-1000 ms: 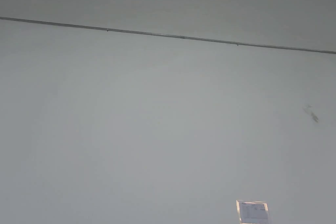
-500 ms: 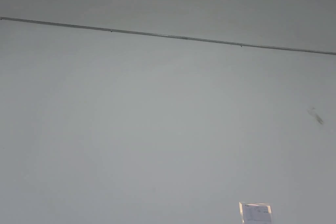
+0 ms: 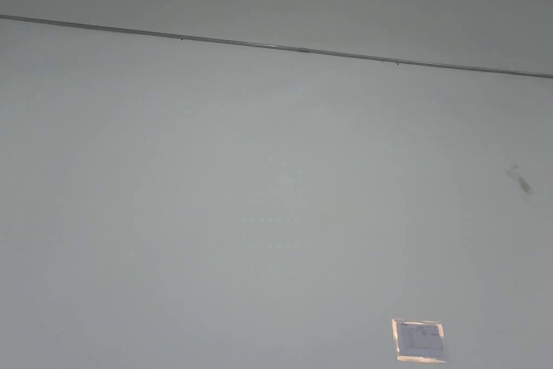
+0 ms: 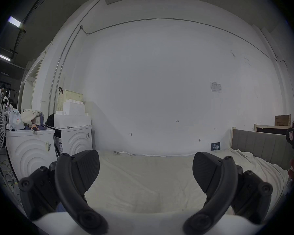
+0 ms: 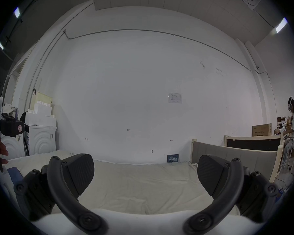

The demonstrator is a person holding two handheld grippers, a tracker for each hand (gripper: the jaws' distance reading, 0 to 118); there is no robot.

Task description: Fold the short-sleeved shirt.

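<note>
Just a small tilt of the head camera since a second ago: pipe (image 3: 302, 50) up a touch toward 12 o'clock, notice (image 3: 420, 340) now whole at 5 o'clock on the wall (image 3: 259, 197). Looking well above the work, so probably no step of the fold under way. Left gripper (image 4: 146, 170) held low and level over the bed (image 4: 143, 187), aimed at the wall, jaws spread wide on nothing. Right gripper (image 5: 145, 172) likewise: level, jaws apart, empty. As for the shirt, perhaps the blue cloth (image 5: 14, 173) at 8 o'clock in the right gripper view, lying on the bed just below the hand (image 5: 2, 152) on the left gripper; too little showing to be sure. Not yet gripped by either tool.
</note>
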